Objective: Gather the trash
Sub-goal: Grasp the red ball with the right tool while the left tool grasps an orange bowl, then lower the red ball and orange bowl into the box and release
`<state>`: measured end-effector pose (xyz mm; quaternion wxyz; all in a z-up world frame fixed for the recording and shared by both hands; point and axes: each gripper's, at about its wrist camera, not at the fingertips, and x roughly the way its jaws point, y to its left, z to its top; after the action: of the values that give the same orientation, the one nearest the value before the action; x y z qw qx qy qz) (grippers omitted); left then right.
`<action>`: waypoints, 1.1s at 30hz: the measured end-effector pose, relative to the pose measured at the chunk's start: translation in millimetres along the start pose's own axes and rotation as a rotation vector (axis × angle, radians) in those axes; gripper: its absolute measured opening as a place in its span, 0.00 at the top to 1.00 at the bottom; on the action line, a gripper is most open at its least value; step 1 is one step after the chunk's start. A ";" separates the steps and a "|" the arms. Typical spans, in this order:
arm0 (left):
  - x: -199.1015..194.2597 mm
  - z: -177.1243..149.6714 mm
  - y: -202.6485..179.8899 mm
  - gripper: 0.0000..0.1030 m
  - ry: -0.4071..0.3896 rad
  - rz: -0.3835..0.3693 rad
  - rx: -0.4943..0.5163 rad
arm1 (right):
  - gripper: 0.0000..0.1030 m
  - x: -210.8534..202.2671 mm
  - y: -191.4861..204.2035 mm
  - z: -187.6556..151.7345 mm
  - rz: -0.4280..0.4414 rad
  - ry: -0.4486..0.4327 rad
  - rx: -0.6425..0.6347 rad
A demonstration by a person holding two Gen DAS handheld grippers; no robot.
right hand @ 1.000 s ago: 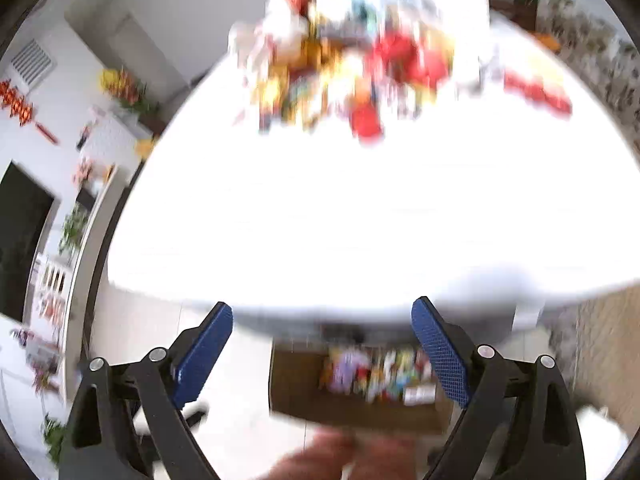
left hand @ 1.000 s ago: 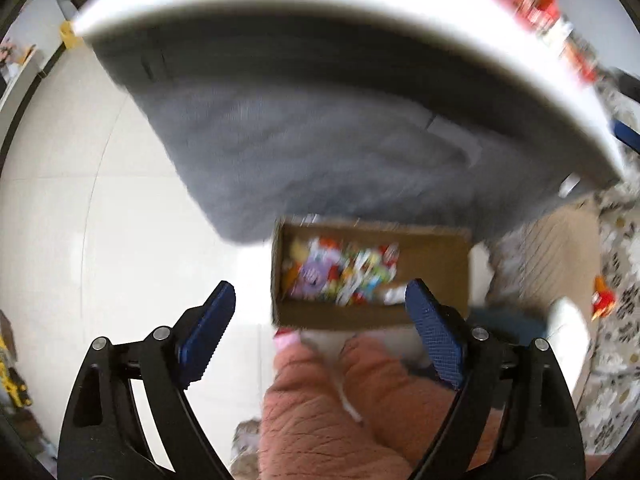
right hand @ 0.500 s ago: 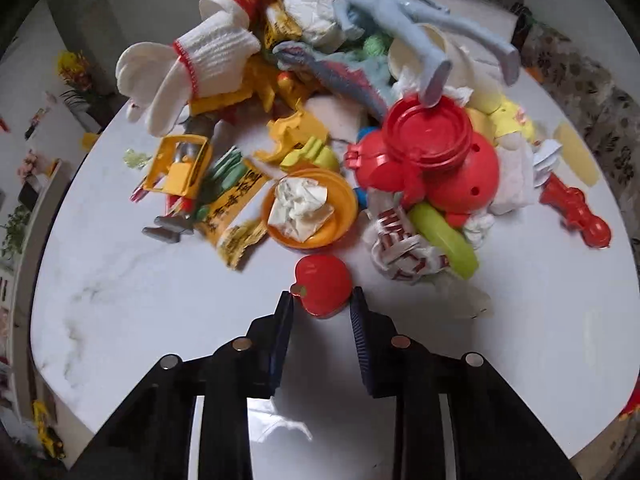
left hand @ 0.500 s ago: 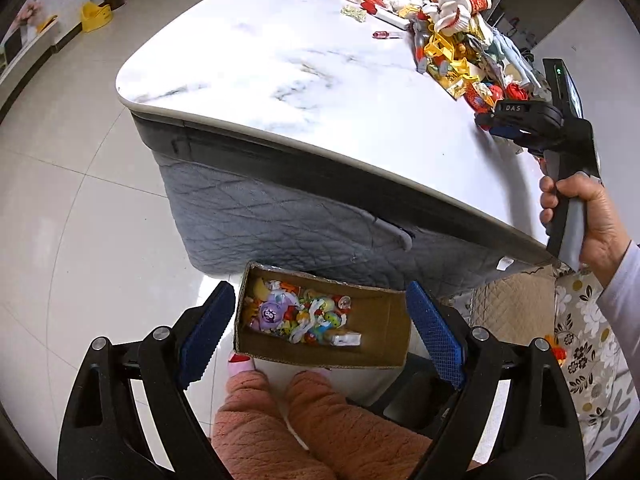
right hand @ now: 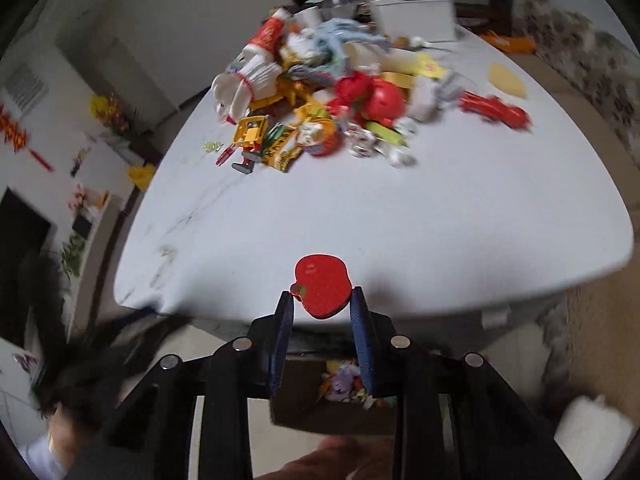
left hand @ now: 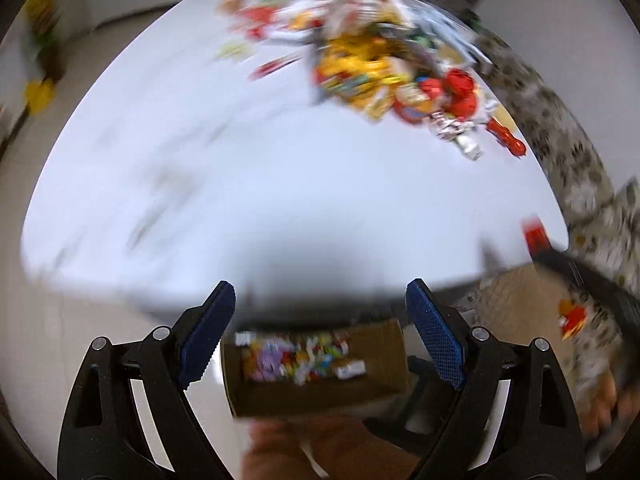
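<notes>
while the right hand-held gripper is pinching a red apple piece between its blue pads, narrow around it, the piece is hanging just over the near edge of the white surface. the jaws have just been closing, and the apple is sitting between them, its stem end against the left pad. below the gripper, a cardboard box is standing on the floor with bright scraps inside. farther back on the surface, a pile of trash is lying: cups, wrappers, red plastic parts and a yellow toy. a red toy is lying apart to the pile's right.

in the blurred left wrist view, the left hand-held gripper is standing wide with nothing between its pads, pointing down at the box under the surface's rim. the pile is showing at the far side. knees in pink trousers are showing just below the box.
</notes>
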<state>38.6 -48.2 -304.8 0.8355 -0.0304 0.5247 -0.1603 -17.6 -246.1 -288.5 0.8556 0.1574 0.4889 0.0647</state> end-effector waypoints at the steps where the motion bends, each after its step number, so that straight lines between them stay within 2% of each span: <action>1: 12.8 16.2 -12.1 0.17 -0.008 0.002 0.043 | 0.72 -9.8 -5.1 -7.2 -0.006 -0.012 0.013; 8: 81.7 114.1 -74.4 0.17 -0.049 0.062 0.246 | 0.71 -43.7 -26.0 -27.3 -0.026 -0.047 0.089; 13: 115.3 146.3 -88.2 0.17 -0.003 0.072 0.269 | 0.71 -63.0 -40.2 -38.2 -0.034 -0.073 0.143; 15: 121.4 151.4 -95.5 0.22 0.000 0.098 0.308 | 0.71 -66.0 -45.3 -40.2 -0.041 -0.076 0.156; 16: 122.9 152.2 -99.7 0.35 0.009 0.094 0.334 | 0.71 -67.5 -48.2 -41.4 -0.048 -0.076 0.160; 17: 123.5 152.3 -102.6 0.53 0.020 0.087 0.355 | 0.71 -69.2 -49.8 -42.3 -0.052 -0.076 0.164; 20: 119.1 150.3 -100.3 0.53 0.055 0.033 0.356 | 0.71 -71.0 -52.6 -42.9 -0.056 -0.073 0.167; 24: 94.1 137.1 -79.4 0.53 0.040 -0.042 0.300 | 0.71 -70.2 -47.3 -37.6 -0.044 -0.075 0.147; 30: 18.2 93.1 -40.5 0.53 -0.024 -0.168 0.272 | 0.71 -58.6 -26.2 -27.5 -0.011 -0.045 0.072; 33: -14.4 65.9 -25.6 0.53 -0.041 -0.198 0.267 | 0.71 -48.8 -10.3 -26.0 0.002 -0.018 0.016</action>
<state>85.3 -75.8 -257.2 0.8229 0.0260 0.4759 -0.3093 -65.4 -263.5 -264.3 0.8586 0.1655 0.4814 0.0601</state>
